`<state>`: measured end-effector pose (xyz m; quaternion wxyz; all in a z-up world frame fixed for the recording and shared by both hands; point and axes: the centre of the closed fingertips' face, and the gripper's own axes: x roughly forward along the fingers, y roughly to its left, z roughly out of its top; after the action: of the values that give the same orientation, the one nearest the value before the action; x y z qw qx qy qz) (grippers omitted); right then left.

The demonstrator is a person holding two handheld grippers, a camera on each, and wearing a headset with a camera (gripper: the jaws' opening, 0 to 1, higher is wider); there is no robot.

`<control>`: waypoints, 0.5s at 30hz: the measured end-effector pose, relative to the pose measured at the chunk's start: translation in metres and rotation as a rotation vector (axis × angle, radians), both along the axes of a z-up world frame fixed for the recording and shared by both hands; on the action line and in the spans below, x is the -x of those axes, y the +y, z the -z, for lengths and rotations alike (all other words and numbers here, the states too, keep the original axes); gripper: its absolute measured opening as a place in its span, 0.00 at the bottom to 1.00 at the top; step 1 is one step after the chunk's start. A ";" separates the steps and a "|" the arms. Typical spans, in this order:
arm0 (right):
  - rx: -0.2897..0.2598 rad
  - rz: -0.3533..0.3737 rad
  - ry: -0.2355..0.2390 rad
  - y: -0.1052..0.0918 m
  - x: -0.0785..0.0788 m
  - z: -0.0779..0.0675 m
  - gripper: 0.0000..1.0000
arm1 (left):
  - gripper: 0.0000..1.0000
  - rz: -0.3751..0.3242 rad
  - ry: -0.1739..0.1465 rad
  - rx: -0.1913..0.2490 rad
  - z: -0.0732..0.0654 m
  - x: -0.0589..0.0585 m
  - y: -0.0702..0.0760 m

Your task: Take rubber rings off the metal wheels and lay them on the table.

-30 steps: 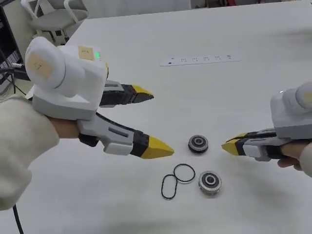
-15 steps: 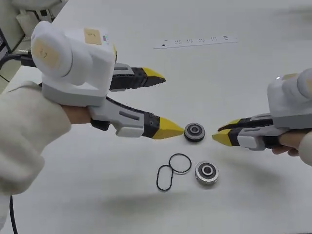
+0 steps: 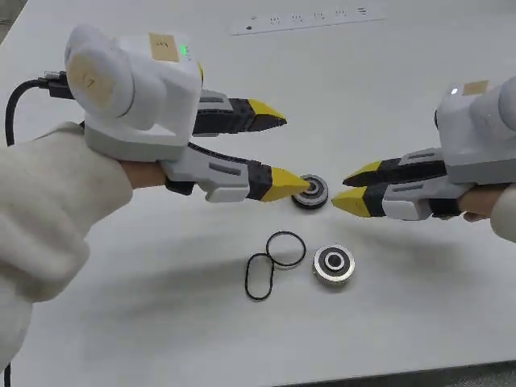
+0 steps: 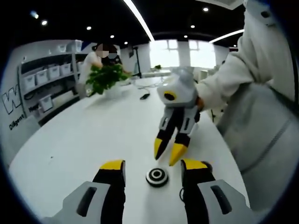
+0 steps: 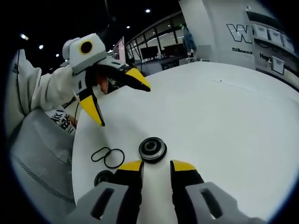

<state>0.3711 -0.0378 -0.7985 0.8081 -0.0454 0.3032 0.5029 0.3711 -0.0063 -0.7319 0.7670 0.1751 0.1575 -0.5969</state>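
On the white bench, a wheel lies flat between the tips of my two claws. My left claw is released, its jaws spread wide. In the head view its lower yellow tip overlaps the wheel's left edge; I cannot tell whether it touches. In the left gripper view the wheel sits in the gap between my left jaws, clear of both. My right claw comes in from the other side, also released, with a narrow gap and nothing between the jaws. In the right gripper view the wheel lies just ahead of those tips; contact is not resolvable. The wheel's outer edge looks dark. A second wheel lies flat nearer to me, apart from the first, and shows a bright metal rim. Just to its left, two black rings lie loose on the bench: a round ring and a long ring, which meet at one edge. Neither claw touches the rings or the second wheel. A cream sleeve covers my left arm up to the claw's handle. A power strip lies at the far side of the bench, well apart from the work.
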 end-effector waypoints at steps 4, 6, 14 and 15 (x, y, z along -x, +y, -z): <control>-0.009 -0.024 -0.003 0.005 -0.001 0.001 0.21 | 0.47 0.009 0.018 -0.014 0.015 -0.003 -0.006; -0.011 -0.037 -0.008 0.008 -0.003 0.003 0.22 | 0.46 0.038 0.034 -0.017 0.023 0.001 -0.011; 0.014 -0.106 -0.035 0.018 0.002 0.011 0.26 | 0.35 0.072 0.046 -0.029 0.041 0.003 -0.019; 0.012 -0.112 -0.043 0.020 0.002 0.010 0.26 | 0.34 0.068 0.048 -0.027 0.042 0.002 -0.018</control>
<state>0.3692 -0.0183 -0.8088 0.7849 -0.0778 0.2857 0.5443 0.3691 -0.0248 -0.7740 0.7399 0.1764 0.1778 -0.6244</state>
